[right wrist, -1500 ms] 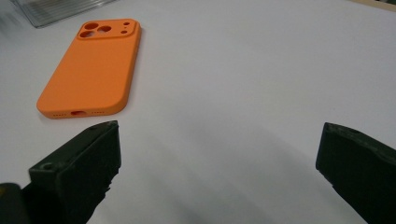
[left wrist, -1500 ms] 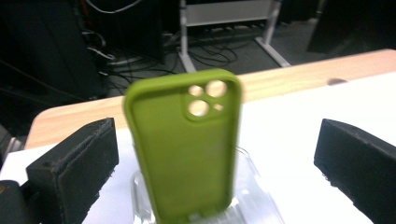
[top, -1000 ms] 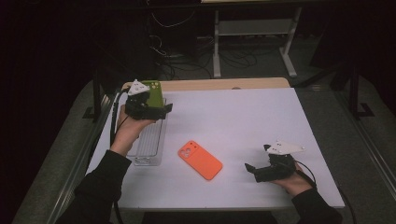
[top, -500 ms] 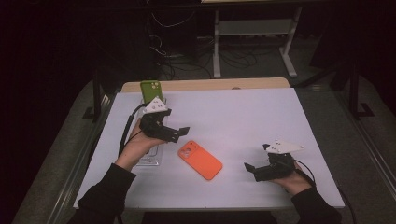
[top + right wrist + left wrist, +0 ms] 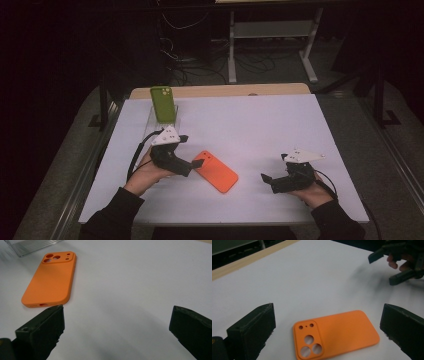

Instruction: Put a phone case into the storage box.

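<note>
An orange phone case (image 5: 217, 171) lies flat, back side up, in the middle of the white table (image 5: 250, 120). My left gripper (image 5: 191, 151) is open just left of the case's camera end. In the left gripper view the orange case (image 5: 334, 333) lies between and just beyond the wide-apart jaws of that gripper (image 5: 328, 315), which do not touch it. My right gripper (image 5: 274, 169) is open at the right, apart from the case, with nothing in it. In the right gripper view the orange case (image 5: 50, 280) lies ahead at the left of that gripper (image 5: 117, 317).
A green phone case (image 5: 162, 103) stands upright in a clear rack (image 5: 159, 126) at the back left. The rack's corner (image 5: 32, 245) appears in the right gripper view. A wooden strip (image 5: 225, 90) edges the table's far side. The other gripper (image 5: 397, 262) is seen far off.
My left gripper has come away from the green case, which stays upright in the rack, and moved right and nearer to the orange case. The right gripper has stayed put.
</note>
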`<state>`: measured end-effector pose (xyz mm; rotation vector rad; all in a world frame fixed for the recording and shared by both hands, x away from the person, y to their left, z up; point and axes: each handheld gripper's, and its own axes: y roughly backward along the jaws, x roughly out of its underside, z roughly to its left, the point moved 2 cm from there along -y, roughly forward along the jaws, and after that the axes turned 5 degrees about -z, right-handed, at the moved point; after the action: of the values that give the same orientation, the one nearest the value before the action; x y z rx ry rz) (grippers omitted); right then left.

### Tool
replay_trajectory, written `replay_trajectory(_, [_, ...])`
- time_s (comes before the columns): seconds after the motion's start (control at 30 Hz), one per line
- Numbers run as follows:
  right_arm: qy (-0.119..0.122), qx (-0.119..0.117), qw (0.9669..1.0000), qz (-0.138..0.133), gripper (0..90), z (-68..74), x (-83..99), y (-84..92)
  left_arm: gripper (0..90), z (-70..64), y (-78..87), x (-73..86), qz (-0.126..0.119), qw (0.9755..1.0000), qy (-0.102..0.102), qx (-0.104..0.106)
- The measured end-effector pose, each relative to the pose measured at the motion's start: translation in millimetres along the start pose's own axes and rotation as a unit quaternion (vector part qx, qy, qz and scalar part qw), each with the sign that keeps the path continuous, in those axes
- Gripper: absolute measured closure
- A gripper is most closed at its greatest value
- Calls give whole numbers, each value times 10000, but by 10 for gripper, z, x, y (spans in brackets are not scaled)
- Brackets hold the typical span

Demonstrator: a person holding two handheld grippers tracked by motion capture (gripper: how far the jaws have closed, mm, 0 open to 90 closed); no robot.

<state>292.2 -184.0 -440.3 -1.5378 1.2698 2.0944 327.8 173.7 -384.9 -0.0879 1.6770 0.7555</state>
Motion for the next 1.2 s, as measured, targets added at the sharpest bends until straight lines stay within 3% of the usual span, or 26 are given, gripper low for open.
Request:
replay_trajectory(0.2, [-155, -68, 9997, 176, 0, -8, -28, -21, 0, -45, 68, 106, -83, 10000, 50, 5])
replay_trajectory(0.33, [-196, -84, 9994, 278, 0, 4, -84, -44, 0, -15, 58, 133, -3, 10000, 66, 42])
replay_trajectory(0.67, [-335, -294, 9974, 570, 0, 176, -329, -243, 0, 14, 51, 119, -32, 10000, 53, 69])
replay_trajectory(0.87, [-290, -363, 9960, 769, 0, 341, -474, -432, 0, 4, 35, 124, -26, 9999, 79, 100])
replay_trajectory(1.2, [91, -610, 9913, 1161, 0, 695, -617, -813, 0, -18, 49, 111, -68, 9999, 70, 108])
